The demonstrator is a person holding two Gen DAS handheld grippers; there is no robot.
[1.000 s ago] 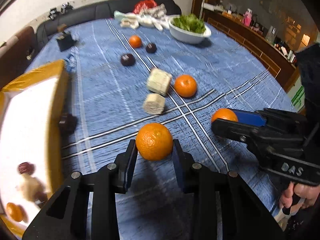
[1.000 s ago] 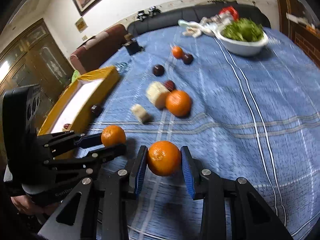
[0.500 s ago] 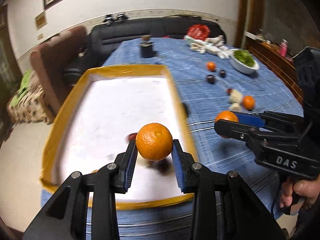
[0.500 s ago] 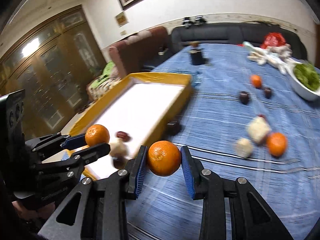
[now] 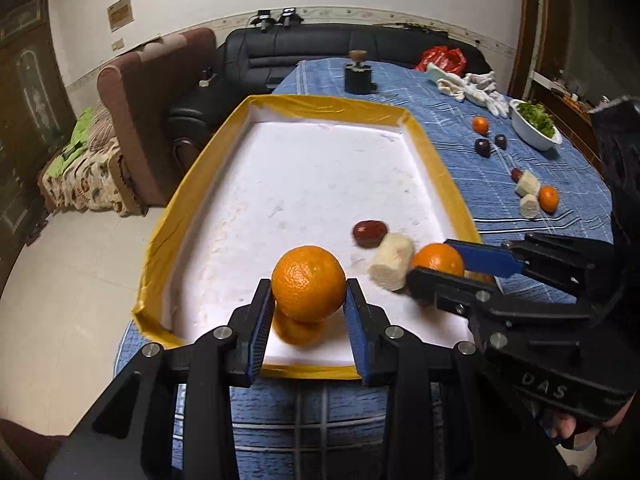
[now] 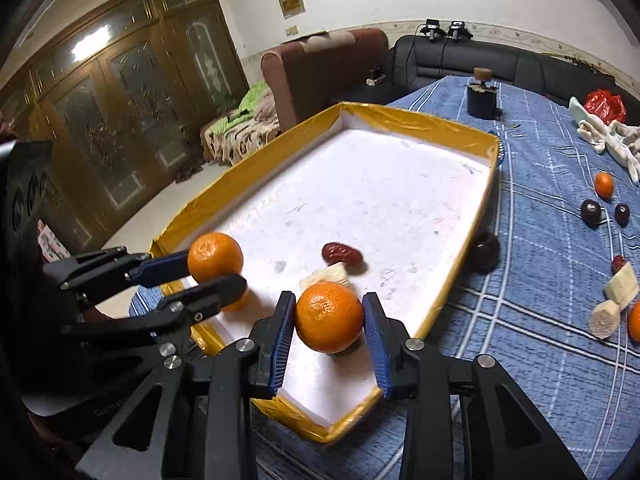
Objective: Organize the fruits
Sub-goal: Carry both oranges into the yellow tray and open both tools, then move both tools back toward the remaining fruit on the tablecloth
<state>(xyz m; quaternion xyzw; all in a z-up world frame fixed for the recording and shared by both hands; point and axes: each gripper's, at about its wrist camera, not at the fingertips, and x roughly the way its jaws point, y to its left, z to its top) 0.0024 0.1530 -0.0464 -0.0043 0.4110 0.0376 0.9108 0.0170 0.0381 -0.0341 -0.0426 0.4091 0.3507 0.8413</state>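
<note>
My left gripper (image 5: pixel 308 306) is shut on an orange (image 5: pixel 308 282) and holds it over the near end of the yellow-rimmed white tray (image 5: pixel 192 200). It also shows in the right wrist view (image 6: pixel 214 268). My right gripper (image 6: pixel 329 330) is shut on a second orange (image 6: pixel 329 317) over the tray's near right corner; it shows in the left wrist view (image 5: pixel 438 266). In the tray lie a red date (image 5: pixel 370 233), a pale cut piece (image 5: pixel 391 267) and another orange (image 5: pixel 298 330) under my left gripper.
On the blue checked cloth (image 6: pixel 540 360) to the right lie an orange (image 5: pixel 548 199), two pale pieces (image 5: pixel 527 188), dark fruits (image 5: pixel 483 147) and a small orange (image 5: pixel 480 125). A white bowl of greens (image 5: pixel 536 124) and a black holder (image 5: pixel 359 76) stand further back.
Both grippers have swung left from the cloth to above the tray's near end, each still holding its orange. The tray now fills the middle of both views.
</note>
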